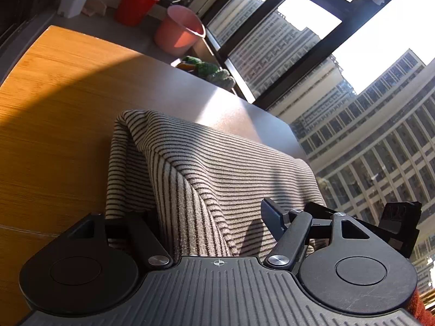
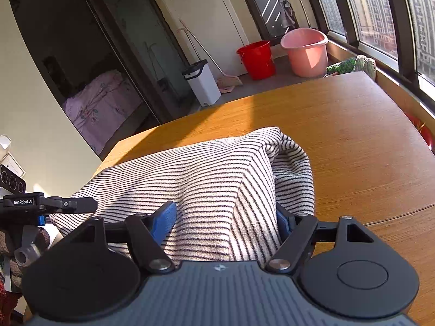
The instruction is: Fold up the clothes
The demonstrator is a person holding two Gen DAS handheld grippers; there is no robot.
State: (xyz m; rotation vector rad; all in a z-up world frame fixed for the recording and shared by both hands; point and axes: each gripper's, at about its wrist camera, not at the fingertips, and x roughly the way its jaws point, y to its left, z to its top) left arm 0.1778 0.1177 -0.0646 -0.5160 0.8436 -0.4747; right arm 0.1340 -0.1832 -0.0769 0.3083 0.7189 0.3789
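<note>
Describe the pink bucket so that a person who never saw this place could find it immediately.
Start at the wooden table that carries the striped garment, and look past its far edge to the floor below the large windows. Two buckets stand there side by side. The pink bucket is the pale, wider one nearer the windows; the red bucket beside it is darker and smaller.

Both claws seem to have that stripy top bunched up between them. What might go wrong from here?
The striped garment is thick and bunched between the fingers of the right gripper and left gripper; neither view shows a firm pinch, so it might slip out. One part hangs loose and could fold in crookedly. The wooden table looks smooth, so the cloth may slide.
</note>
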